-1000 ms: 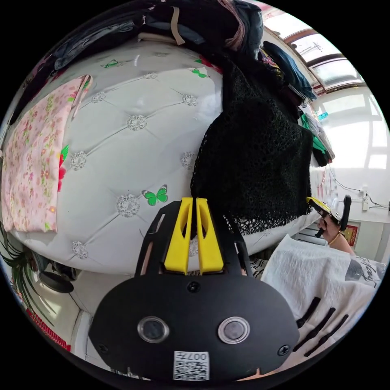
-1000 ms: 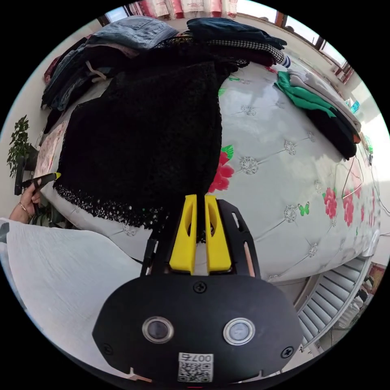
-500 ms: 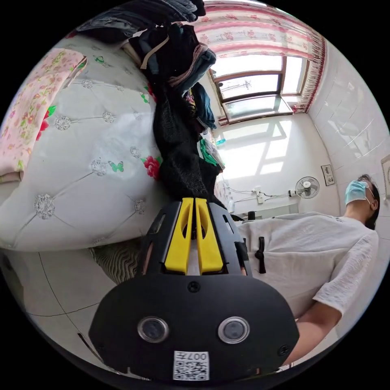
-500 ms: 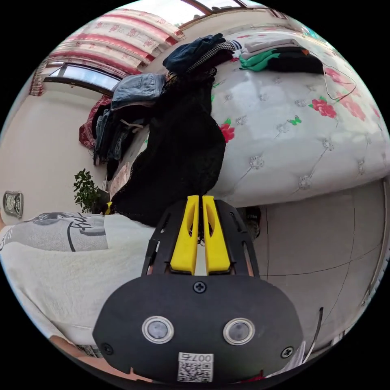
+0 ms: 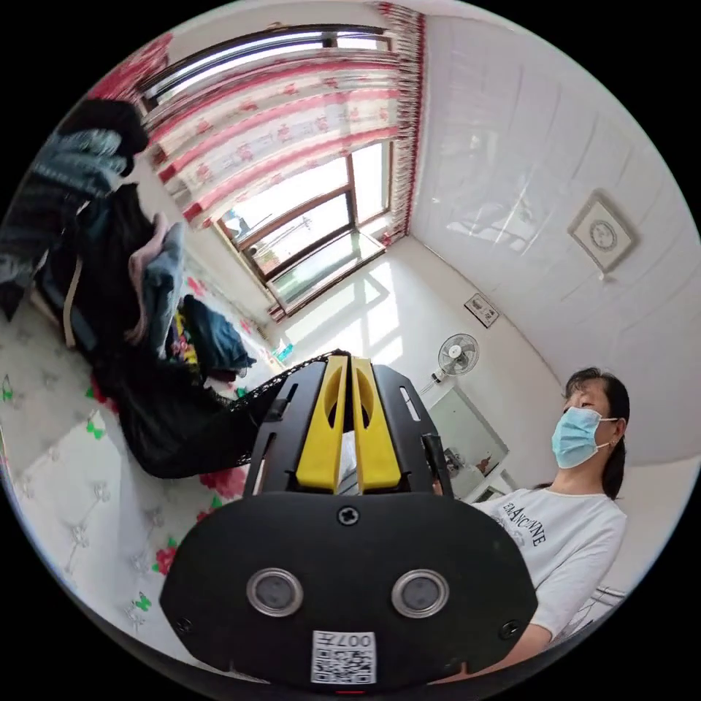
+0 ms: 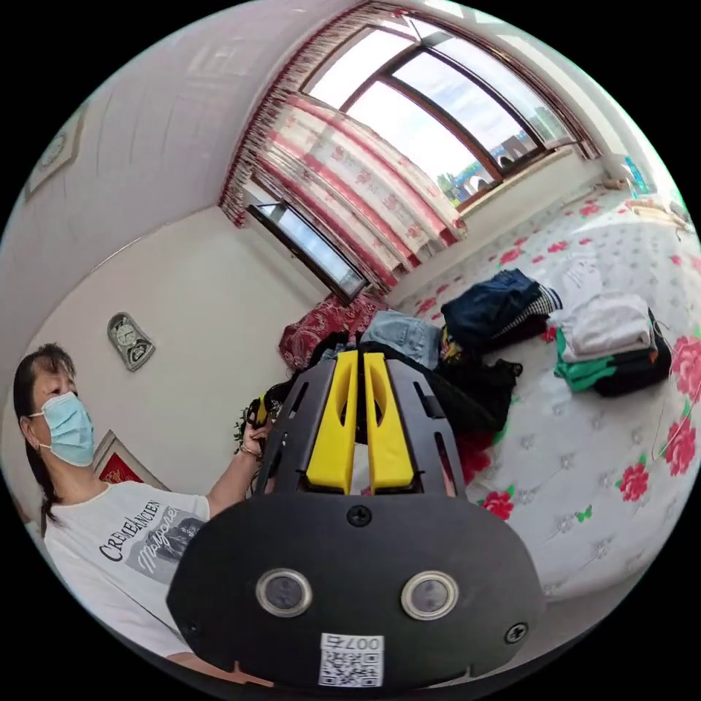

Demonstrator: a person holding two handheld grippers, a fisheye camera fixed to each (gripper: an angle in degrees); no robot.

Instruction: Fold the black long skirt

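Black skirt (image 5: 175, 431) now lifted off the floral bed (image 6: 584, 496), windows behind.

Black lacy skirt (image 5: 182, 431) (openwork cloth), glossy bedcover (image 6: 584, 467)

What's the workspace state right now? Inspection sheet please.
Surface: white quilted bed cover with red flowers and green butterflies.
Job's things: black skirt lifted at one edge, the rest trailing onto the bed.
Clutter: clothes piles.
Grippers: left gripper and right gripper, jaws closed on black fabric.
Cables: thin cord at bed edge.
Surroundings: curtained window, fan, wall clock.
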